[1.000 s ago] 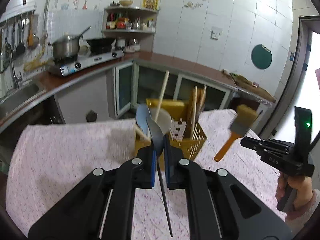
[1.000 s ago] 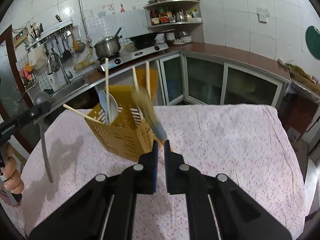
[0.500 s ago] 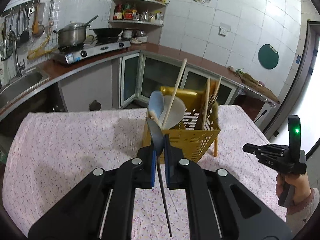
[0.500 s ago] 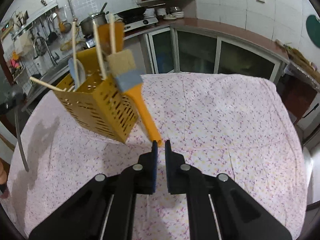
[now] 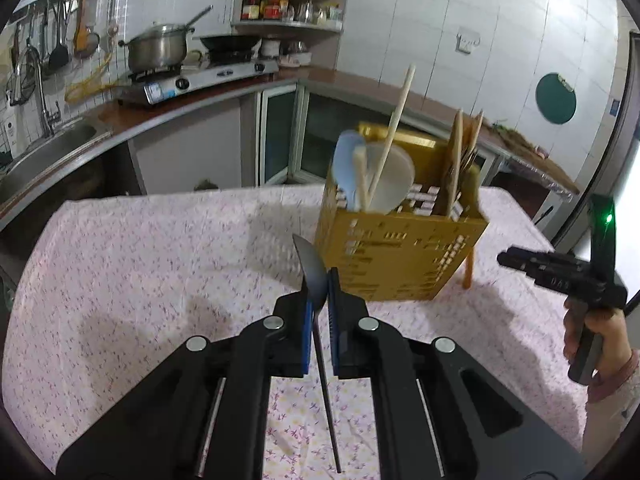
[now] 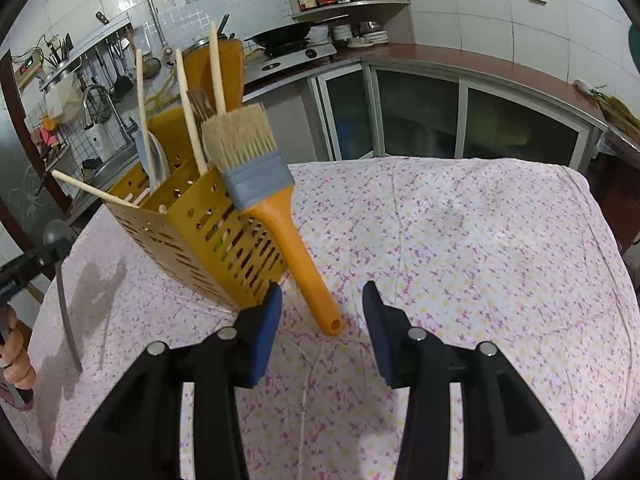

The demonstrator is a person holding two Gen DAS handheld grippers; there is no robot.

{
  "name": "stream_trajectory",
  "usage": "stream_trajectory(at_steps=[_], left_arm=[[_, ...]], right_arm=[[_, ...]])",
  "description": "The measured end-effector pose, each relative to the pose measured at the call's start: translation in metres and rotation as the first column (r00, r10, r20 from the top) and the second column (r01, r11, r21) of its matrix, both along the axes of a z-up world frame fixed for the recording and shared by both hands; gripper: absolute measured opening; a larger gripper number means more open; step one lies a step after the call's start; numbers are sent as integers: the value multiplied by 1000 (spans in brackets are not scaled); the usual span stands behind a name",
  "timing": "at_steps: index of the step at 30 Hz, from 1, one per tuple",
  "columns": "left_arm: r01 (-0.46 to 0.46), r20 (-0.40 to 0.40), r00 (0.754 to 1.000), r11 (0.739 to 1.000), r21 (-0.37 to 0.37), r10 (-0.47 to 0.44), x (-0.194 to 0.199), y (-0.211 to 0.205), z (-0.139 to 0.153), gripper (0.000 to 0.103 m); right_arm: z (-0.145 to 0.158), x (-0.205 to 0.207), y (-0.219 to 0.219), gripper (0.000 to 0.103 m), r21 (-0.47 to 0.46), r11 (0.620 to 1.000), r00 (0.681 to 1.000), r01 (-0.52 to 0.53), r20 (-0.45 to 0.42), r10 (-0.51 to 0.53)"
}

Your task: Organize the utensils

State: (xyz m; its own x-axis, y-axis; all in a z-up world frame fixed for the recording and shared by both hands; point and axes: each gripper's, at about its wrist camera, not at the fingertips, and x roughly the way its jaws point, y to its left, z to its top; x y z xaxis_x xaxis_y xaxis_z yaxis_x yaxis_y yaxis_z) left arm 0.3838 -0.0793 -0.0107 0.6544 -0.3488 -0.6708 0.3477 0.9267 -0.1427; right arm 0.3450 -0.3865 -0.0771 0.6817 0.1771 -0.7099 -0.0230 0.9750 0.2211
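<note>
Brush (image 6: 260, 188) leaning bristles-up against the yellow caddy (image 6: 208, 240), handle end down on the tablecloth (image 6: 460, 240), loose between the right gripper (image 6: 322, 316) pads, jaws opening, no contact. Spoon (image 5: 314, 276) clamped in the left gripper (image 5: 318, 292), bowl up, handle hanging below, just in front of the caddy. Chopsticks (image 5: 394, 128), ladles and spatulas upright inside the caddy at mid-table.
</note>
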Motion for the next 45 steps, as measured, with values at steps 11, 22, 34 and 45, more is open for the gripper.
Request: stream_trajectory(at_steps=[11,22,34,45], left_arm=[[4,-37,999,1000,-4,-5,12,5,-19,5],[-4,-70,998,1000,4,4,23,7,-25,5],[75,-136,988,997,31,-70,13,-14,-29,5],[70,-317,948,983,171,-13,25,-27,-72,5]], right_arm=[[-5,52,6,42,30,995,996,-93,10,92],[-5,33,-19,16,16,1000,996,13,-84,-12],[-47,-11,-6,16,-146,989,902,8,-426,-70],[-48,11,-2,51,-110,994,882,-20,-470,-34]])
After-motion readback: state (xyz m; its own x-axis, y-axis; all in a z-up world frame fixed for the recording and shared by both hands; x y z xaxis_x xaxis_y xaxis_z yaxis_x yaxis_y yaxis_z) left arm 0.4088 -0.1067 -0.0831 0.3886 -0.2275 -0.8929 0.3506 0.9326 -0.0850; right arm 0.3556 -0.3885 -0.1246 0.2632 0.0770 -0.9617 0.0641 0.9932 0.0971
